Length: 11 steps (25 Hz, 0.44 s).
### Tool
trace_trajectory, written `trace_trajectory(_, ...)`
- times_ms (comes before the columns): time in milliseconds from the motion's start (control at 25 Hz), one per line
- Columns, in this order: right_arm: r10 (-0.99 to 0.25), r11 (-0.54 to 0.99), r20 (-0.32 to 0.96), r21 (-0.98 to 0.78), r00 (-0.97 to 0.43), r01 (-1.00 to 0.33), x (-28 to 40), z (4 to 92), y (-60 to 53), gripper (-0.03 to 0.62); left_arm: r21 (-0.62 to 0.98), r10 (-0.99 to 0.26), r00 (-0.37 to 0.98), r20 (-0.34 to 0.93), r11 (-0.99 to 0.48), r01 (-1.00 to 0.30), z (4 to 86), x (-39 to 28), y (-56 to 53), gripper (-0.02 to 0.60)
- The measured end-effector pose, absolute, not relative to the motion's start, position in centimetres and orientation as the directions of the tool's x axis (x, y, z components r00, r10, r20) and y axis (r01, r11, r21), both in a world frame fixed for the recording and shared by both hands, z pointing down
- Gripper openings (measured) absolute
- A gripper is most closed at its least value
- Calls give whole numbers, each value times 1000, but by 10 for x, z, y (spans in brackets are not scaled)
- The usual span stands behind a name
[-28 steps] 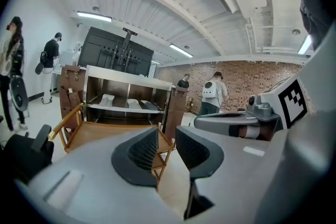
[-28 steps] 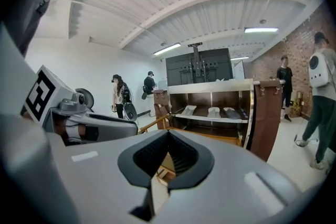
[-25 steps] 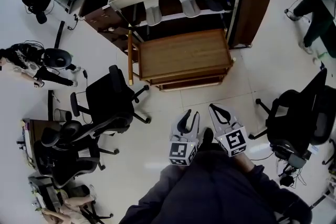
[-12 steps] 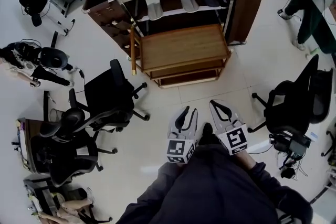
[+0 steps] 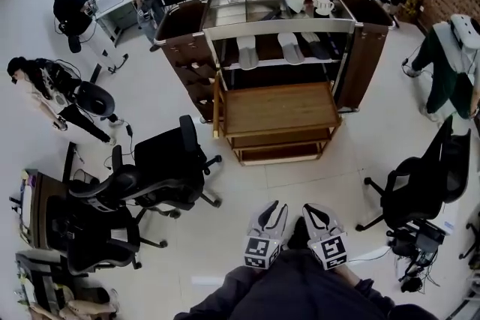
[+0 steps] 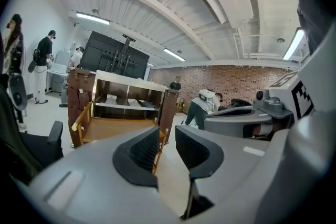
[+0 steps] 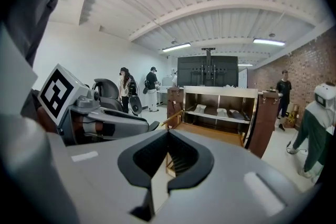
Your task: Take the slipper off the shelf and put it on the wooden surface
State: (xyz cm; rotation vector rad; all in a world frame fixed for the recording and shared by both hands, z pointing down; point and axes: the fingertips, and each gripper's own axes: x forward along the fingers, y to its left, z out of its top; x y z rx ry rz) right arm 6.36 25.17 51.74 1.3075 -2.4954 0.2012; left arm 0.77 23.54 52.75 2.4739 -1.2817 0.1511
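Note:
Two pale slippers (image 5: 247,52) (image 5: 291,47) and a dark one (image 5: 319,46) lie on the middle shelf (image 5: 270,62) of a brown cart. Below it juts the wooden surface (image 5: 279,107), bare. Both grippers hang low in front of the person's body, well short of the cart. My left gripper (image 5: 274,207) (image 6: 167,134) is open, with nothing between its fingers. My right gripper (image 5: 309,208) (image 7: 168,134) is shut and empty. The slippers (image 6: 111,98) (image 7: 200,108) show small and far in both gripper views, above the wooden surface (image 6: 113,129) (image 7: 210,134).
Black office chairs stand at the left (image 5: 169,161) and right (image 5: 420,183) of the floor between me and the cart. Cups (image 5: 316,2) sit on the cart's top. Several people stand at the back left (image 5: 71,11), and one in green is on the right (image 5: 454,64).
The head view has tilted up: the cart sits lower in frame and more of the room behind shows. Both grippers now sit lower in the frame, still side by side.

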Motion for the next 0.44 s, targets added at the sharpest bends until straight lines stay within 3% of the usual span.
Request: trace_trajectory(440,-758,597,374,69,-534,-800,47,517,259,-8,290,-769,592,243,-524,-800,526,-6,249,109)
